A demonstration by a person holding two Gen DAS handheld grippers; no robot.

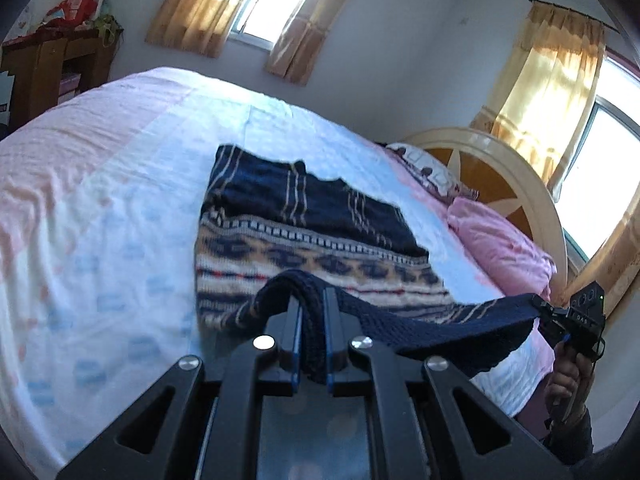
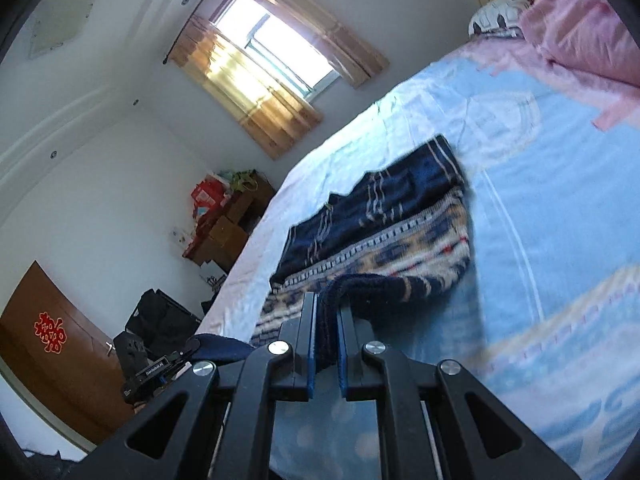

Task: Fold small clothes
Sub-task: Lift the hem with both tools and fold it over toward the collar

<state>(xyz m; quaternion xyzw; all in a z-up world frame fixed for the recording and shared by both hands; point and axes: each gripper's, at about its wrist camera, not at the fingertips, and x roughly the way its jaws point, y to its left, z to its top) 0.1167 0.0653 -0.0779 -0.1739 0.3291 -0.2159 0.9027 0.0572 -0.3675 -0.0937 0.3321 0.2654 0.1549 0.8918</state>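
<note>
Navy patterned knit sweater lies on a bed, its ribbed hem pinched by both left gripper and right gripper.

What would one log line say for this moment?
left claw: shut on sweater hem | right claw: shut on sweater hem | sweater: near edge lifted off bed
</note>
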